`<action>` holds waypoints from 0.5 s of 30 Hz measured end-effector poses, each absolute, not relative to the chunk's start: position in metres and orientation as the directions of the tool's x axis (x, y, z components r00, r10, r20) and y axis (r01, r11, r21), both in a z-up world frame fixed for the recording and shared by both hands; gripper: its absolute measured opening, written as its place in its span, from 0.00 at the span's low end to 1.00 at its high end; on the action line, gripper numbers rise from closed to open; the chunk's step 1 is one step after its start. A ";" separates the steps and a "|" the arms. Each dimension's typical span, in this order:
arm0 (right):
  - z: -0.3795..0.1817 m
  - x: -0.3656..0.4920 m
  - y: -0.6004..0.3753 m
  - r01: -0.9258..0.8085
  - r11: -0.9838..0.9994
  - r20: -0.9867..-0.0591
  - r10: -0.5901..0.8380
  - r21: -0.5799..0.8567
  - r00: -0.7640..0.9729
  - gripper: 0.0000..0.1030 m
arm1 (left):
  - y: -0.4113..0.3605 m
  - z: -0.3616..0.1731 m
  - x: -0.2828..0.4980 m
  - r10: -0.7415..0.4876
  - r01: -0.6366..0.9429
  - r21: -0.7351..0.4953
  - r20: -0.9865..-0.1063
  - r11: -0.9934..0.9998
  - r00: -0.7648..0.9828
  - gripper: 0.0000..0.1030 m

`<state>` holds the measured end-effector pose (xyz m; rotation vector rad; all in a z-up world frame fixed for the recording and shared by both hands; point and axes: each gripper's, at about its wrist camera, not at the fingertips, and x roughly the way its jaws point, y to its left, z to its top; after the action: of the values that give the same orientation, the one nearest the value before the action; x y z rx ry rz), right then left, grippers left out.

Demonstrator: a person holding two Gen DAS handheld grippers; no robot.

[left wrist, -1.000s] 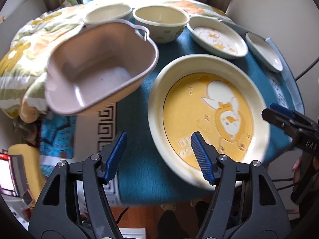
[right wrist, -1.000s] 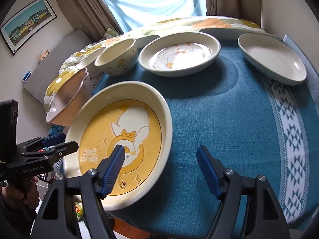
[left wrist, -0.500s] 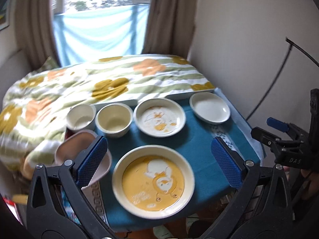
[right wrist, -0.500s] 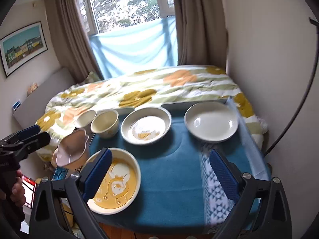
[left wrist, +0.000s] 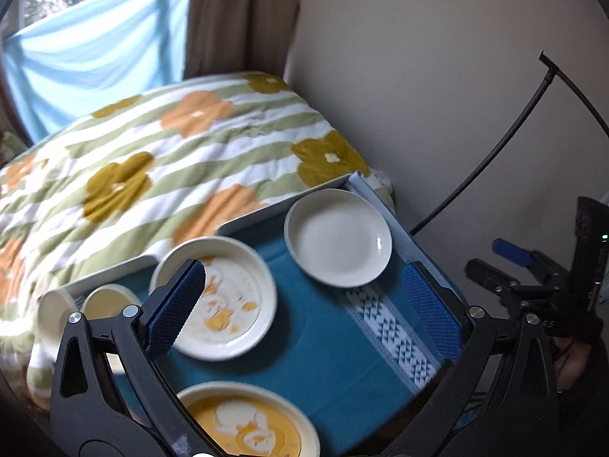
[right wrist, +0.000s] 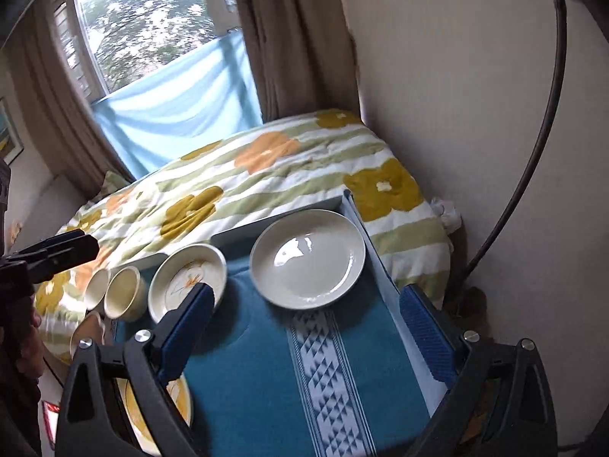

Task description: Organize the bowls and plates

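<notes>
A small table draped in a teal cloth with a white patterned stripe stands at the foot of a bed with a flower-print quilt, a curtained window behind. On the cloth, far right, sits a plain white shallow plate; left of it a cream plate with orange markings, then two small cream bowls at the far left edge. A large cream dish with a yellow cartoon centre lies at the near edge, and what may be a pinkish bowl peeks out at the left edge in the right wrist view.

The left gripper and the right gripper both hover above the table, fingers spread wide, holding nothing.

Nothing appears stacked yet. The risks, as I judge them: the yellow dish and the bowls sit close to the table's edges, so a careless nudge could push one off; glazed rims may slip from a shallow pinch; and the loose cloth could drag neighbours if a plate is slid.
</notes>
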<state>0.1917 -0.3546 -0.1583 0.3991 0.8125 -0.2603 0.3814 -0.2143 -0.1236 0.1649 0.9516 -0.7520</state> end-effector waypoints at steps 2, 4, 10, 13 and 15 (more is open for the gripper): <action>-0.182 0.209 -0.374 0.397 0.869 -0.759 -0.039 0.296 0.650 0.94 | -0.242 -0.142 0.406 -0.494 0.663 -0.191 -0.814 0.724 0.305 1.00; -0.206 0.221 -0.384 0.422 0.843 -0.770 -0.013 0.335 0.638 0.87 | -0.268 -0.171 0.430 -0.473 0.677 -0.197 -0.845 0.709 0.249 0.96; -0.277 0.252 -0.411 0.497 0.745 -0.809 0.096 0.445 0.581 0.64 | -0.314 -0.257 0.488 -0.408 0.686 -0.232 -0.907 0.690 0.104 0.63; -0.297 0.257 -0.419 0.527 0.698 -0.807 0.127 0.485 0.576 0.56 | -0.327 -0.291 0.508 -0.387 0.674 -0.266 -0.922 0.689 0.031 0.53; -0.305 0.261 -0.423 0.534 0.680 -0.803 0.137 0.502 0.581 0.52 | -0.333 -0.306 0.516 -0.366 0.678 -0.266 -0.931 0.685 0.004 0.48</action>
<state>0.2611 -0.4229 -0.3054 0.8144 0.9444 -0.2648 0.5155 -0.3330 -0.3057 0.2911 1.3340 -0.8354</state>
